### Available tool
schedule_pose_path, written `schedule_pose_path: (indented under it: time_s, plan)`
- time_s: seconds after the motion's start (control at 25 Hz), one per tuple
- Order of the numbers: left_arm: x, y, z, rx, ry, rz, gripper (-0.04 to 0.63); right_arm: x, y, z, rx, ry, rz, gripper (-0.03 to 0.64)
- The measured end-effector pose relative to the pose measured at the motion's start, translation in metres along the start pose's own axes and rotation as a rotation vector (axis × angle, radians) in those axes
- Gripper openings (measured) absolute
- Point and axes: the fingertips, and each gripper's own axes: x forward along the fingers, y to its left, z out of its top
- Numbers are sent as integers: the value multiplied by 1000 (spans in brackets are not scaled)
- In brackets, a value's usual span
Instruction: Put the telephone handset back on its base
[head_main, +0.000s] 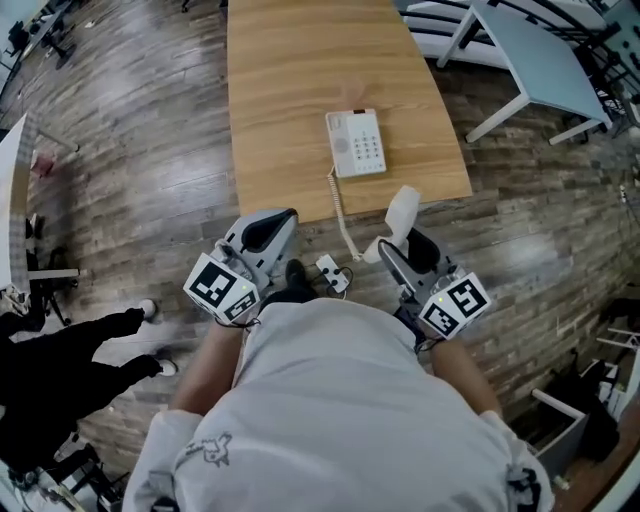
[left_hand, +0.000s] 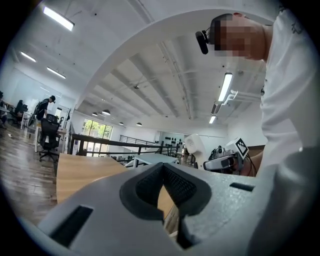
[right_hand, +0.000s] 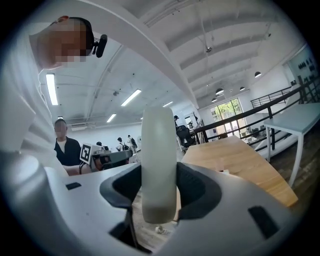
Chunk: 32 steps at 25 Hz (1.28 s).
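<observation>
The white telephone base (head_main: 357, 143) with its keypad lies near the front edge of the wooden table (head_main: 290, 90). My right gripper (head_main: 403, 248) is held off the table's front edge, shut on the white handset (head_main: 401, 214), which stands upright between the jaws (right_hand: 158, 165). A coiled cord (head_main: 340, 212) runs from the base down towards the handset. My left gripper (head_main: 268, 232) hovers to the left of the cord, below the table edge, its jaws shut with nothing in them (left_hand: 162, 185). The left gripper view also shows the handset (left_hand: 194, 147) off to the right.
A white-framed table (head_main: 540, 60) stands at the back right. A person in black (head_main: 70, 350) stands on the wooden floor at the left. A small white plug block (head_main: 330, 270) lies on the floor below the table edge.
</observation>
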Motion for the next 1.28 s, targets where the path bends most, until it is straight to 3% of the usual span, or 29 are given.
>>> schedule_pose_path:
  time_s: [0.28,0.6,0.88,1.28]
  plan:
    - [-5,64,8,-15,18,-92,6,72,-6,11,3,29,-93,221]
    - [-5,90,11,-17,21,-135,6,103,-14,13,9,43,-138,221]
    - [10,103,9,-14,30,-132,5,122,-34,17,7,48,-126,221]
    - [62,132,2,-43,74,-50,6,159,-99,17,62,107,-53,221]
